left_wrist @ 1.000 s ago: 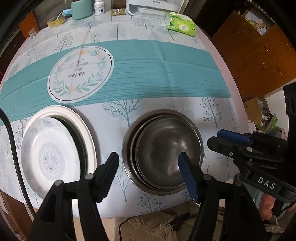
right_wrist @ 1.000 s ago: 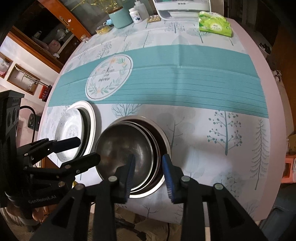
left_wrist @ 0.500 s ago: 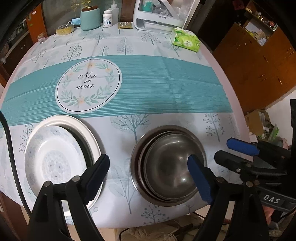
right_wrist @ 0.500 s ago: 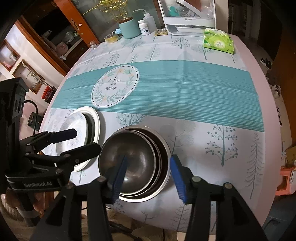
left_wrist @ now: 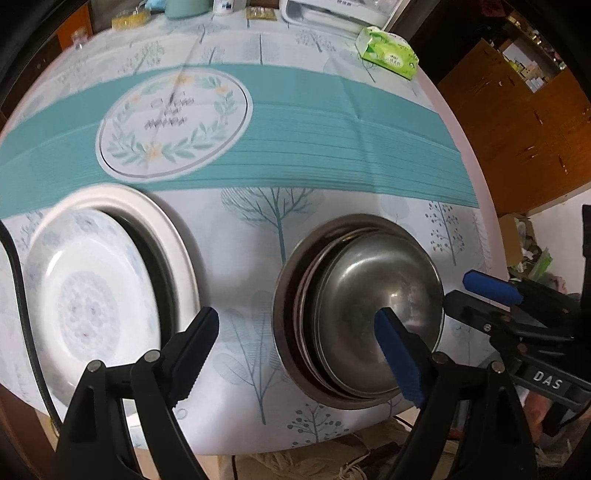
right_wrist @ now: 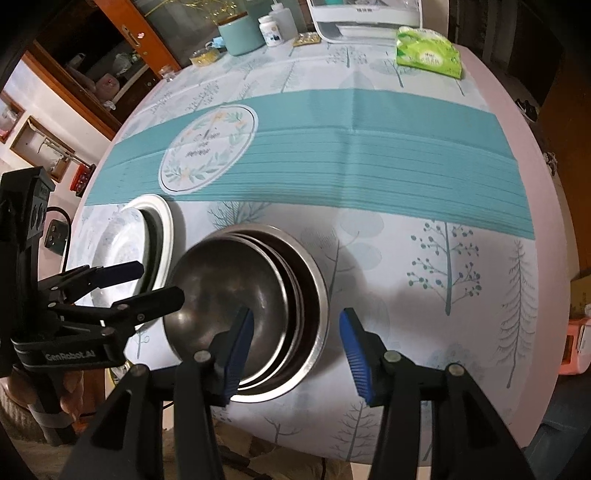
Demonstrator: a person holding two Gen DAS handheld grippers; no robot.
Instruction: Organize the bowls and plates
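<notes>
A stack of nested steel bowls sits near the table's front edge; it also shows in the right wrist view. Left of it lies a stack of white plates, also in the right wrist view. My left gripper is open and empty, hovering above the gap between plates and bowls. My right gripper is open and empty above the bowls' right rim. Each gripper shows in the other's view, the right one beside the bowls and the left one over the bowls' left rim.
The round table has a teal-striped tree-print cloth. At the far edge stand a green tissue pack, a white dish rack, a teal jar and small bottles.
Both grippers have opened wider and dropped closer to the table. The bowls and plates have not moved.
</notes>
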